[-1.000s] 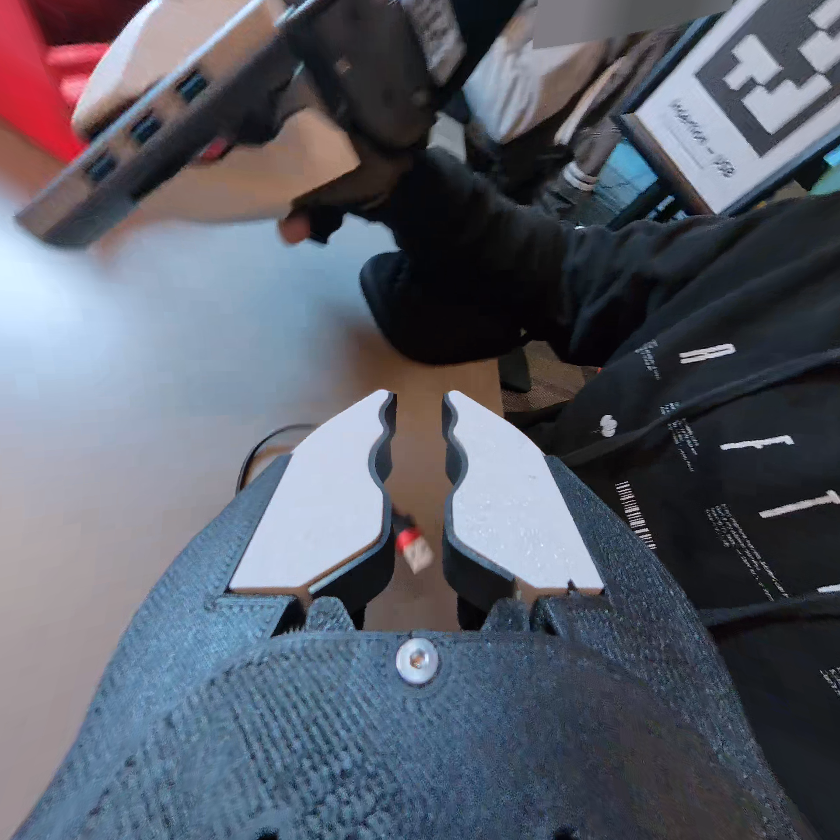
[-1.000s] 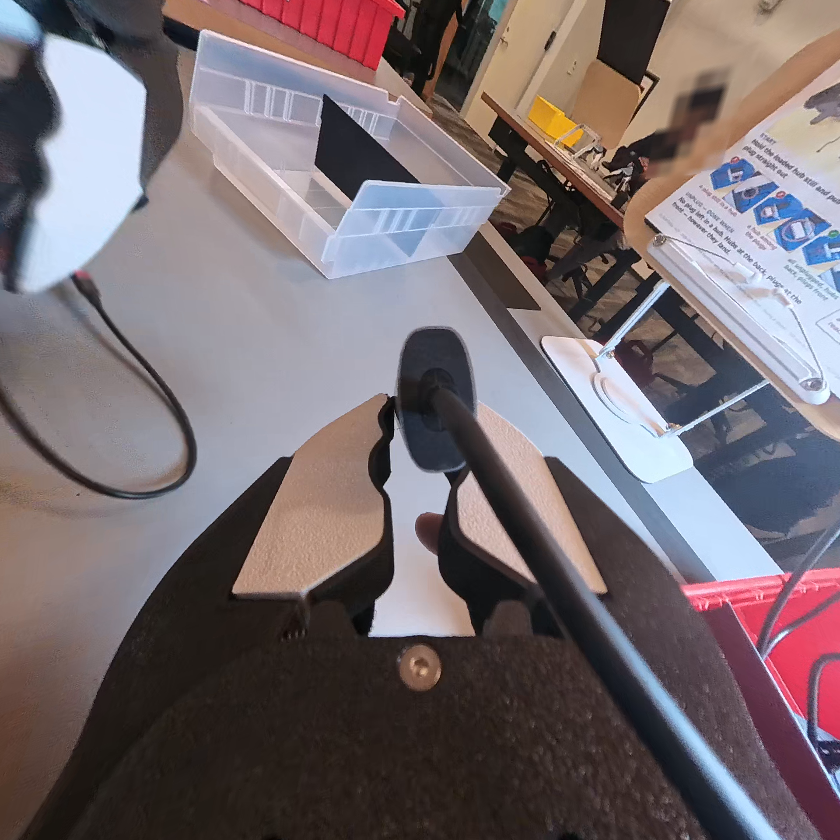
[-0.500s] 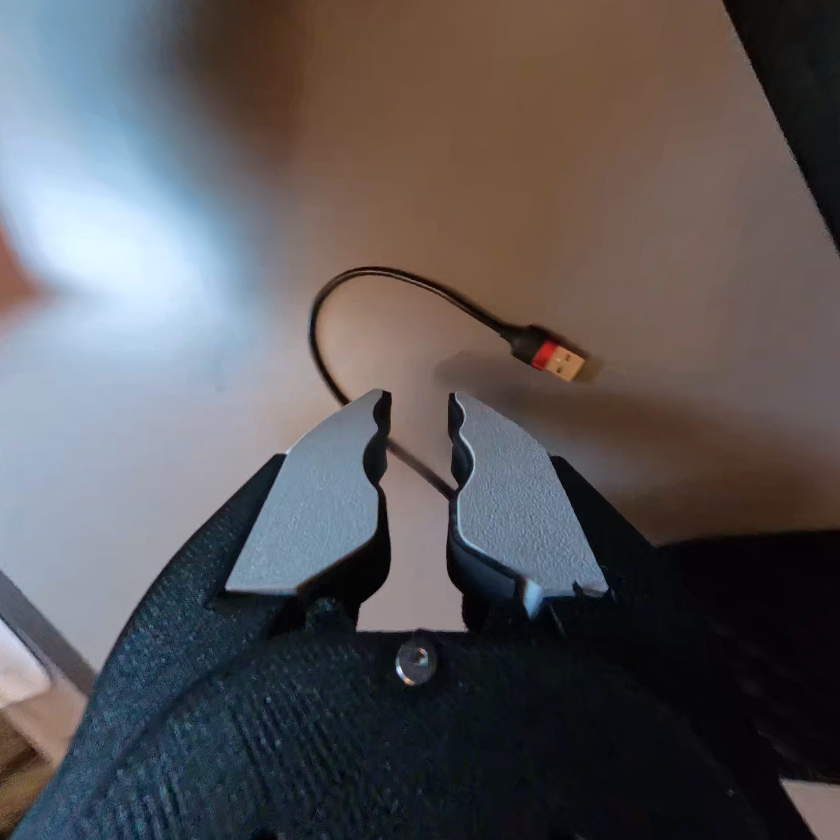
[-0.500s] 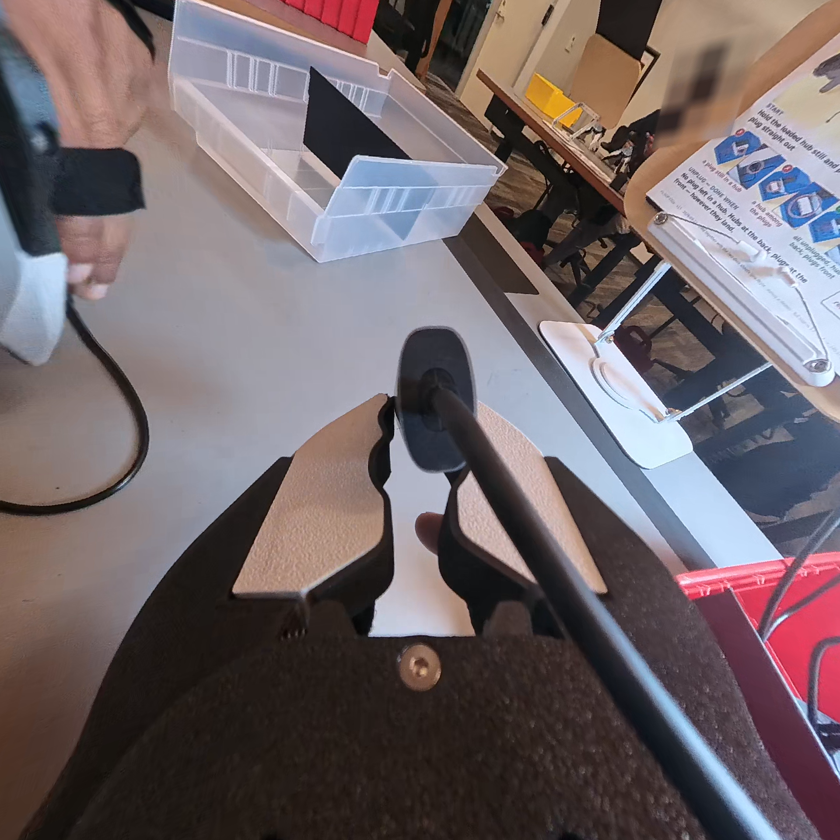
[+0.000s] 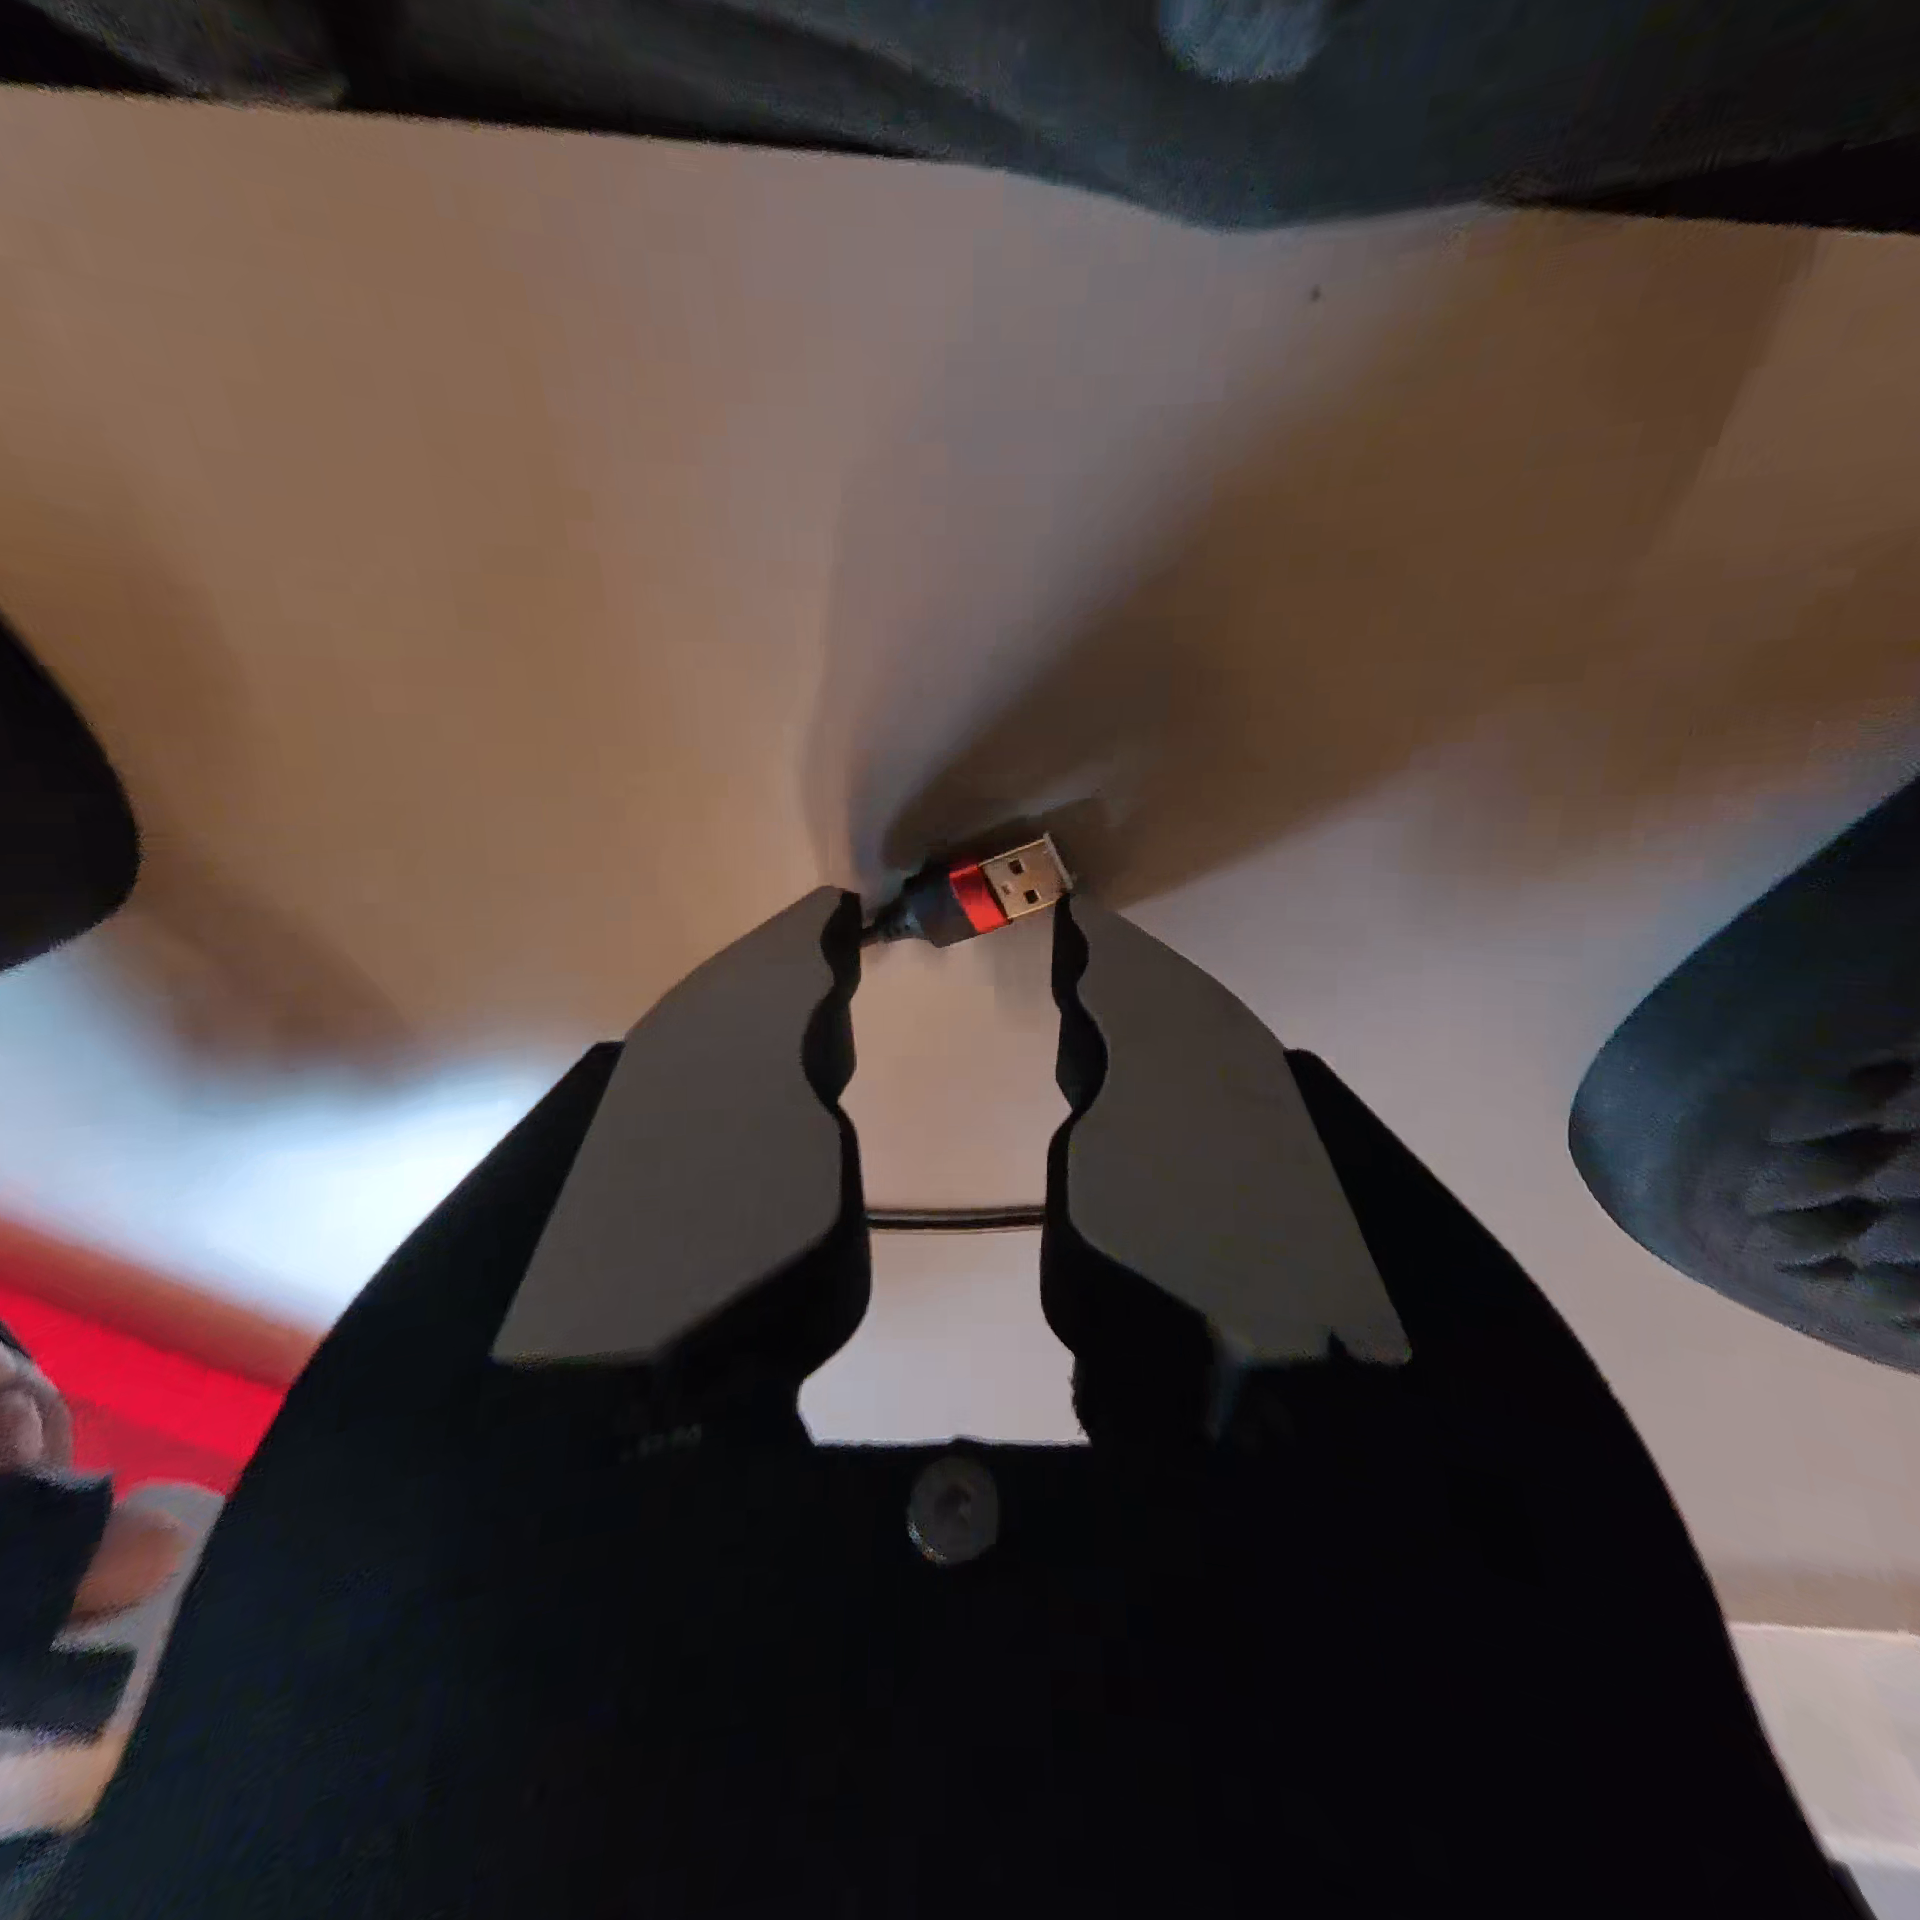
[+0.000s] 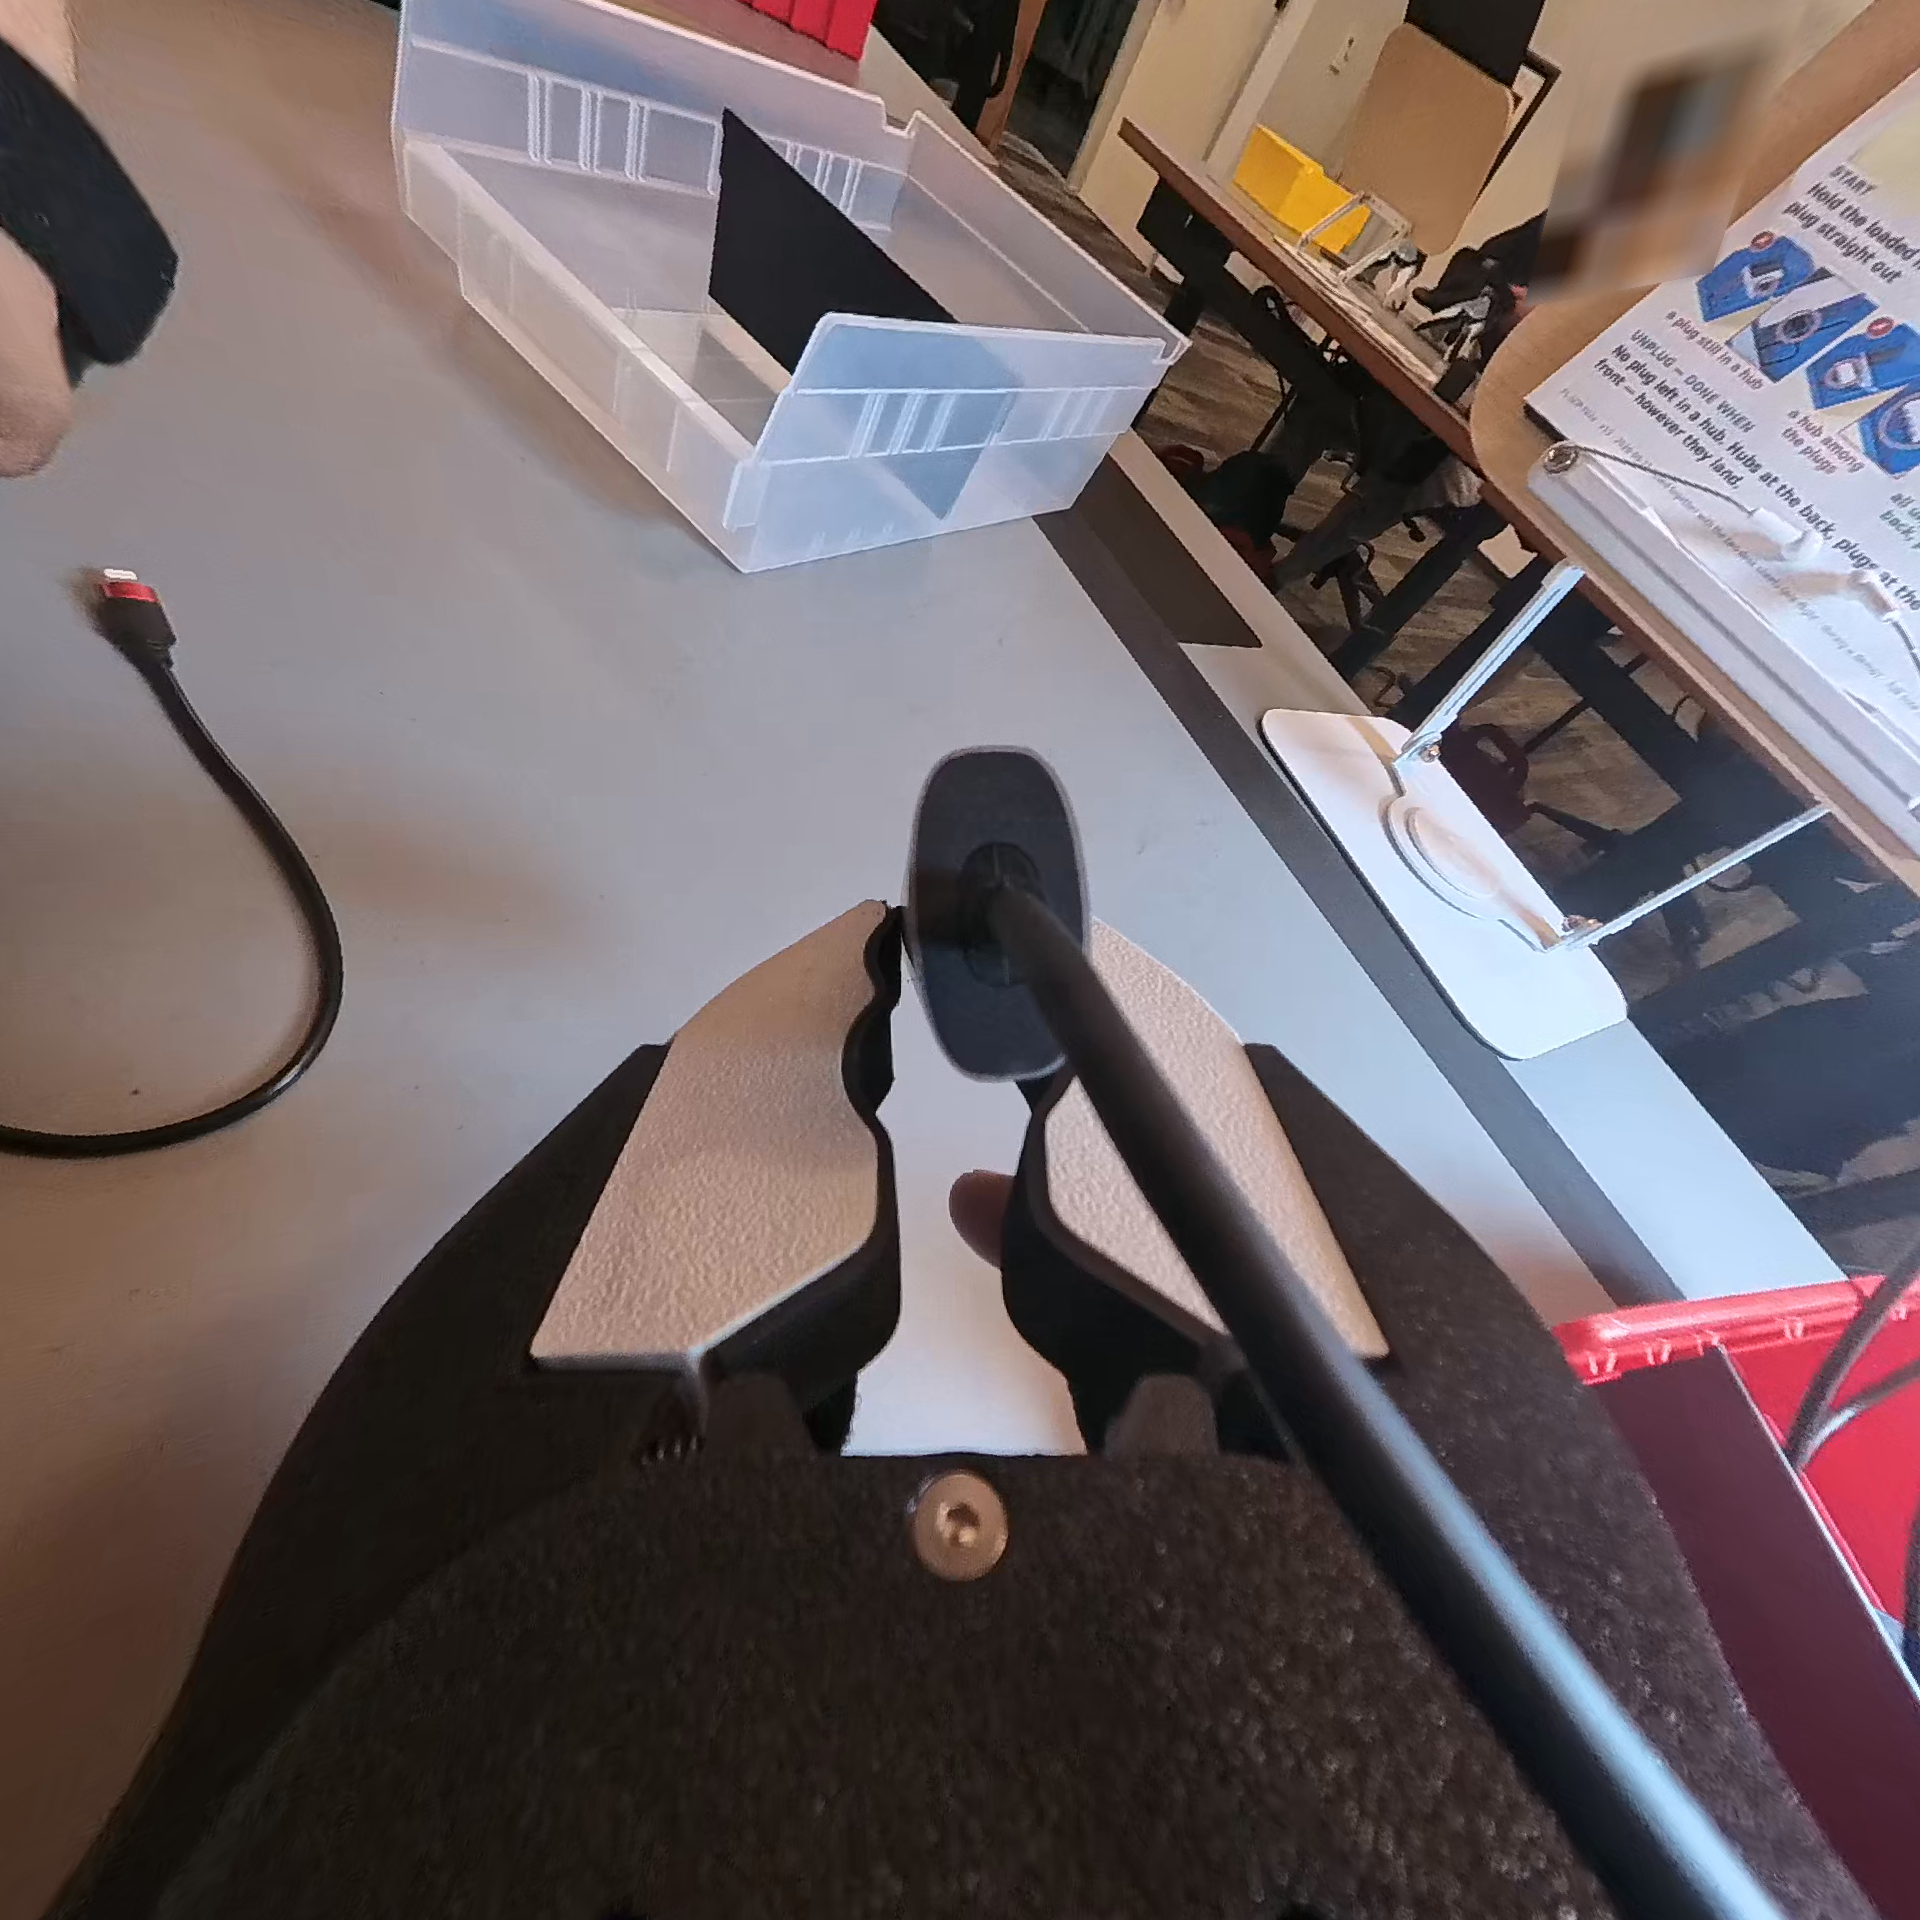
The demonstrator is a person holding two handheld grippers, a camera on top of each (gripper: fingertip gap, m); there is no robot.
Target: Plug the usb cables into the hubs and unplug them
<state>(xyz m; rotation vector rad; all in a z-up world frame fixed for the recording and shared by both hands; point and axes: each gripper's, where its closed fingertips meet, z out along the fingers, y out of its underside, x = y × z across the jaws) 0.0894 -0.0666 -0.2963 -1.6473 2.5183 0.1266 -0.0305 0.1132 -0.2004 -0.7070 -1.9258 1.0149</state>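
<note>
Red-collared and metal-tipped, a USB plug (image 5: 1006, 891) lies on the grey table (image 6: 582, 727) just beyond the left gripper (image 5: 956, 920), whose fingers stand parted and empty — its black cable (image 6: 281, 935) curls across the surface. The right gripper (image 6: 966, 997) clamps a dark hub (image 6: 992, 914) end-on, its cord (image 6: 1299, 1299) trailing back. A clear plastic bin (image 6: 935, 436) sits farther off.

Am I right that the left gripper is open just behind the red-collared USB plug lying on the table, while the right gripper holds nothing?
Not quite: the right wrist view shows the right gripper shut on a hub. The left gripper is indeed open behind the USB plug on the table.
</note>
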